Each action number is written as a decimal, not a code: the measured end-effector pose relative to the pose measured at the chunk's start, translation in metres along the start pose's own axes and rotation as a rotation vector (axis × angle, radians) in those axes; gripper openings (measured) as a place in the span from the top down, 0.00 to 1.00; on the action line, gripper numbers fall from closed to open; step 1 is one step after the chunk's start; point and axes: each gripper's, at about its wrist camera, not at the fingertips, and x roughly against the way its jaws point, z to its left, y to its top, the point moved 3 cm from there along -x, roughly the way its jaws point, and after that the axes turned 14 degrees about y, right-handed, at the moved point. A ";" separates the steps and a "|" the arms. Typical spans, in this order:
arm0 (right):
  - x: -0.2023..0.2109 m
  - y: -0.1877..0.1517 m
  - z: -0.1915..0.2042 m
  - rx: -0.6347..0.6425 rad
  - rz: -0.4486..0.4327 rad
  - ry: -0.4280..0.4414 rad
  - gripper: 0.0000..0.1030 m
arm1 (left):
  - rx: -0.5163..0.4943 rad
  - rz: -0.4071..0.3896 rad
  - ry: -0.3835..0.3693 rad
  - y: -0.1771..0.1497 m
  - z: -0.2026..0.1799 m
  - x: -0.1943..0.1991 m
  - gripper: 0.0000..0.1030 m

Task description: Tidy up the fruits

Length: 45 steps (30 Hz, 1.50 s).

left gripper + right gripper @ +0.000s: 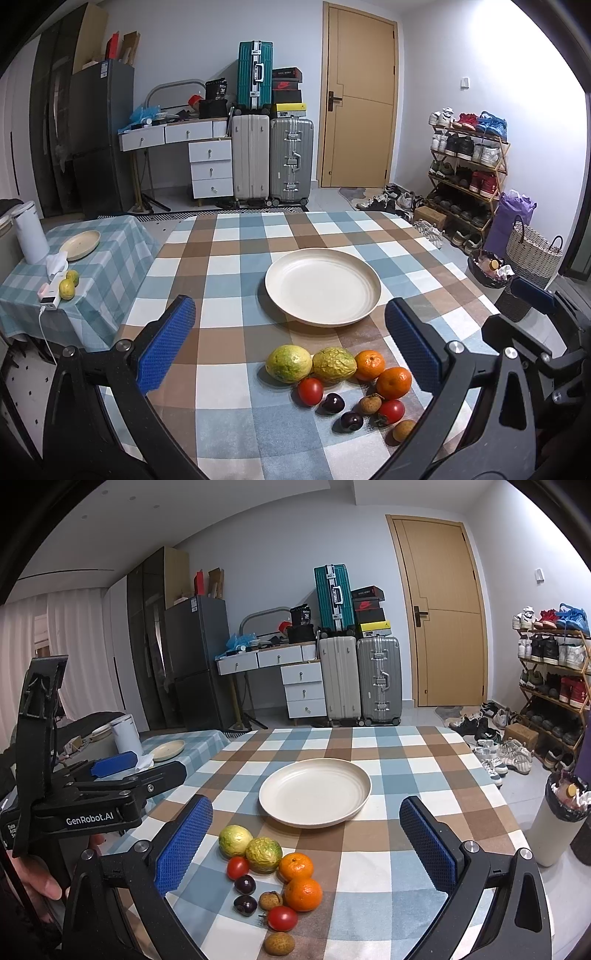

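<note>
A cream plate (322, 287) (314, 792) sits bare in the middle of the checked table. In front of it lies a cluster of fruit: two yellow-green passion fruits (289, 363) (263, 854), two oranges (393, 382) (303, 894), two red tomatoes (310, 391) (282, 918), two dark plums (333, 403) (245, 884) and two brown longans (370, 403) (279, 943). My left gripper (291, 343) is open and empty above the fruit. My right gripper (306, 840) is open and empty, over the cluster. The left gripper also shows at the left of the right wrist view (110, 775).
A side table (110, 266) at the left holds a small plate (79, 245), a white kettle (30, 236), two limes (67, 288) and a charger. A bin (557, 819) stands by the table's right edge. Suitcases, drawers and a shoe rack (469, 177) stand behind.
</note>
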 end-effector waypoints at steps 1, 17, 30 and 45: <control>0.000 0.000 0.000 -0.001 -0.001 0.001 0.00 | 0.000 -0.001 0.001 0.000 0.000 0.000 0.01; -0.001 -0.001 0.000 -0.002 0.000 0.001 0.00 | -0.007 -0.001 0.005 0.000 -0.001 0.002 0.01; -0.007 -0.008 -0.007 -0.023 0.015 0.004 0.00 | -0.065 0.203 0.008 -0.031 0.002 -0.036 0.01; -0.049 -0.026 -0.025 -0.056 0.106 0.074 0.00 | 0.081 0.379 -0.168 -0.073 0.021 -0.145 0.01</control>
